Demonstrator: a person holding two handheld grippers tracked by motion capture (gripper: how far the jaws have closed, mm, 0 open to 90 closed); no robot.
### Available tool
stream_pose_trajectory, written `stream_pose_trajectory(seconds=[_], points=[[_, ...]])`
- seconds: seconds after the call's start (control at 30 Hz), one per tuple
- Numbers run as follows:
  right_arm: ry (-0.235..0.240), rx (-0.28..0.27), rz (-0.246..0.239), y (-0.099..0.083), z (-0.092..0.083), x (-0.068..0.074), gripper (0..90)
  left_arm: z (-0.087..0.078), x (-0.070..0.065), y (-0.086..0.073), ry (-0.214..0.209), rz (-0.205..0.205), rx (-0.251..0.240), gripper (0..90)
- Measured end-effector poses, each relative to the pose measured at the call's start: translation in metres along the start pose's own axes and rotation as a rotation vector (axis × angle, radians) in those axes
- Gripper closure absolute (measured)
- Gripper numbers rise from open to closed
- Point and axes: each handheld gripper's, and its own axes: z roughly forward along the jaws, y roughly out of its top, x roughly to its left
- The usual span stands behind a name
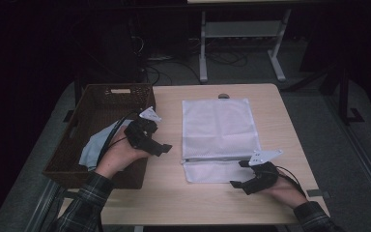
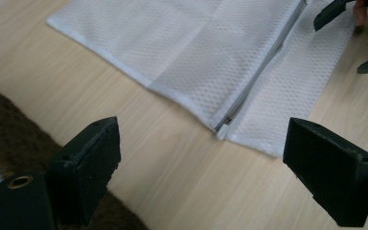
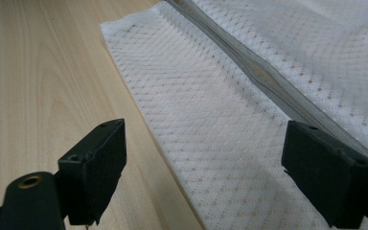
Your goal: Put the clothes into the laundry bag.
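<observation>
On the light wooden table (image 1: 174, 193), a white mesh bag (image 1: 220, 128) is laid flat, near the middle of the top. A zip (image 2: 249, 93) runs across the bag towards its near end, and the narrow strip of mesh below the zip (image 1: 212, 171) lies closest to the person.

The left gripper (image 1: 163, 148) is held in the left hand (image 1: 123, 154) over the right rim of a brown woven basket (image 1: 92, 101), which is set at the table's left edge. Its jaws are spread wide and nothing is gripped between them. In the left gripper view, the jaws are directed towards the near left corner of the bag, with bare table below them and the basket weave at the lower left.

The right gripper (image 1: 239, 175) is held in the right hand (image 1: 285, 191) at the near right corner of the bag. Its jaws are likewise wide apart and nothing is held. In the right gripper view, the lower mesh strip and the zip (image 3: 268, 81) are seen between the jaws; whether the jaw tips touch the mesh cannot be determined from these views.

Inside the basket, a pale blue cloth (image 1: 96, 145) is seen, probably folded loosely, partly covered by the left hand. A cable (image 1: 111, 133) trails from the left gripper across the basket.
</observation>
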Motion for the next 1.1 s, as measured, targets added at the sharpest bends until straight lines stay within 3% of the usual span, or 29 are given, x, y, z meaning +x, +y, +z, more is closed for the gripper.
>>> stream_pose_trajectory(seconds=[0.23,0.6,0.77,0.93,1.1], points=[[-0.005,-0.001,0.000,0.000,-0.001,0.000,15.0,-0.016,0.018,-0.007,0.040,-0.014,0.005,12.7],[-0.015,-0.003,-0.002,0.000,-0.001,-0.001,15.2,-0.040,0.065,-0.034,0.126,-0.099,0.010,9.3],[-0.018,-0.009,0.001,0.000,-0.002,-0.001,15.3,-0.041,0.082,-0.047,0.177,-0.119,0.047,5.5],[-0.019,-0.004,0.001,-0.001,-0.002,-0.001,15.3,-0.036,0.095,-0.058,0.199,-0.146,0.077,2.4],[-0.021,-0.003,-0.001,-0.001,-0.002,-0.002,15.3,-0.029,0.108,-0.067,0.196,-0.166,0.099,2.3]])
